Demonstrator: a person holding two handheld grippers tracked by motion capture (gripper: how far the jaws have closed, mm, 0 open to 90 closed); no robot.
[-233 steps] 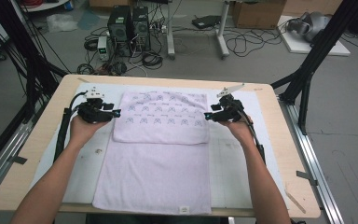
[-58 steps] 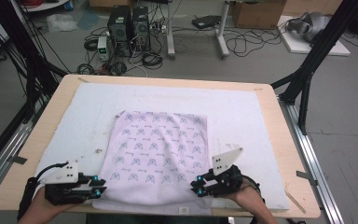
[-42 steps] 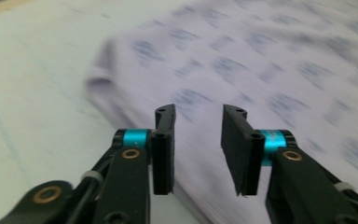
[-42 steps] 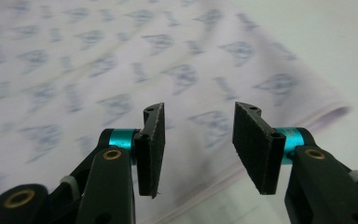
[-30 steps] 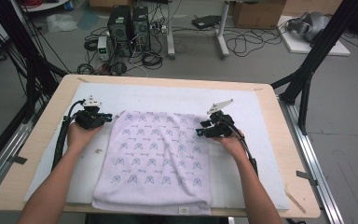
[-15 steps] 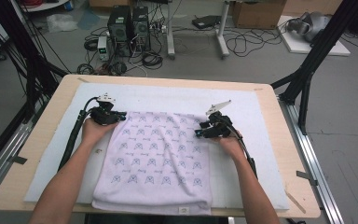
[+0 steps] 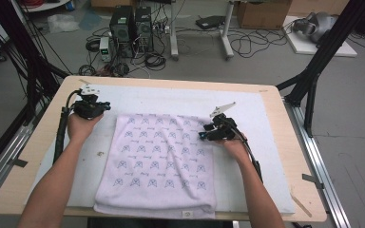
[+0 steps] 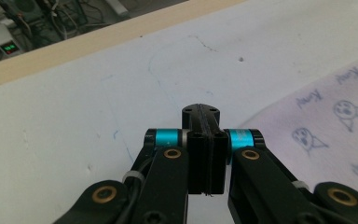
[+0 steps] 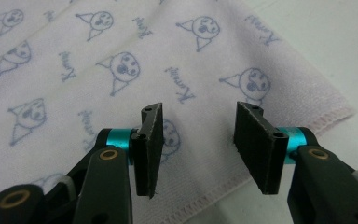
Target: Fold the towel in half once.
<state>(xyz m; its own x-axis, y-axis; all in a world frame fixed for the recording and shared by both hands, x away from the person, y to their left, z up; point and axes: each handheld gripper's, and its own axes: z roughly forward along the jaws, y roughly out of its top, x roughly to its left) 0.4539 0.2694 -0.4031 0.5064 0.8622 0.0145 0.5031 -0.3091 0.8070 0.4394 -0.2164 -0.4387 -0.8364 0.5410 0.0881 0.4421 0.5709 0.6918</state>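
Observation:
A pale lilac towel [image 7: 161, 156] printed with small faces lies folded on the white mat [image 7: 171, 97]. My left gripper [image 7: 103, 106] hovers over bare mat just left of the towel's far left corner. In the left gripper view its jaws [image 8: 200, 109] have just been closing and are shut with nothing between them, and the towel [image 8: 335, 121] lies to the right. My right gripper [image 7: 203, 134] is at the towel's far right corner. Its jaws [image 9: 198, 109] stand open above the towel's hemmed corner [image 9: 98, 70] without pinching it.
The mat covers a wooden table [image 7: 43, 137] whose far edge [image 8: 121, 37] shows in the left gripper view. Black frame posts [image 7: 313, 61] stand at both sides. Computers and cables [image 7: 133, 28] lie on the floor beyond the table.
My left gripper has drawn back to the left and a little up, off the towel's far left corner. The right gripper and the towel have stayed in place.

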